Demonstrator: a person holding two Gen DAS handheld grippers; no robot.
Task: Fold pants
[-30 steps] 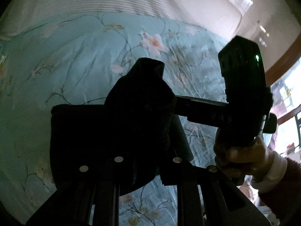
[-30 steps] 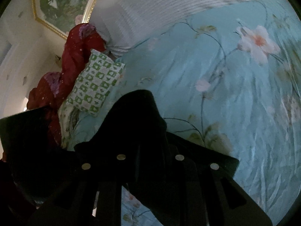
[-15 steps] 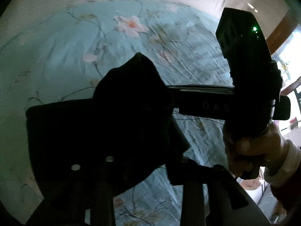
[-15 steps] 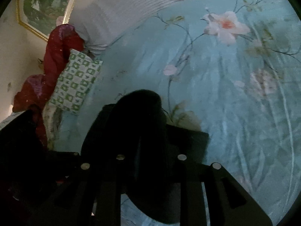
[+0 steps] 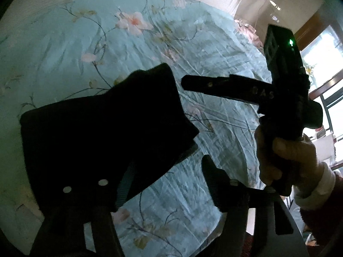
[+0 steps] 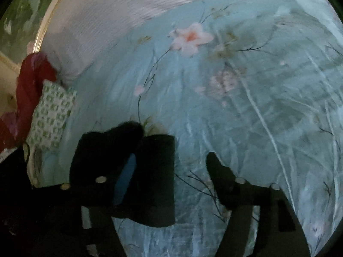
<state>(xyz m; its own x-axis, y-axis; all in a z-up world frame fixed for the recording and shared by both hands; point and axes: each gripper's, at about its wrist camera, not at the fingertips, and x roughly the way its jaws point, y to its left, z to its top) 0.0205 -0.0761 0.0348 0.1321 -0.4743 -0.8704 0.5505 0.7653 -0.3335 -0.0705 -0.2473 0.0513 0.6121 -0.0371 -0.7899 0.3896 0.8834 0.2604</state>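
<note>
both grippers have let go since the earlier frames: a second ago each pair of jaws was pinched on a bunched peak of the black pants, and now both have just been opening and stand wide, nothing pressed between them. left gripper (image 5: pixel 163 169) shows its two fingers spread, the left one at 7 o'clock behind the cloth, the right one at 5 o'clock over bare sheet. pants (image 5: pixel 103 137) lie as a dark folded block on the pale blue floral bedspread (image 5: pixel 150 49), filling the view from 9 o'clock to centre, one corner standing up toward 12 o'clock. right gripper (image 5: pixel 188 84) reaches in from 3 o'clock in the left wrist view, its tip just beside that raised corner, apart from it; the person's hand (image 5: pixel 285 158) wraps its handle, white cuff and dark red sleeve behind. right wrist view is motion-blurred: right gripper fingers apart, pants (image 6: pixel 150 182) at 7 o'clock draped over the left finger, sheet between the tips. green-patterned pillow (image 6: pixel 51 115) and red cloth (image 6: pixel 32 79) sit at 9 o'clock, white ribbed headboard (image 6: pixel 111 21) at 11 o'clock.
</note>
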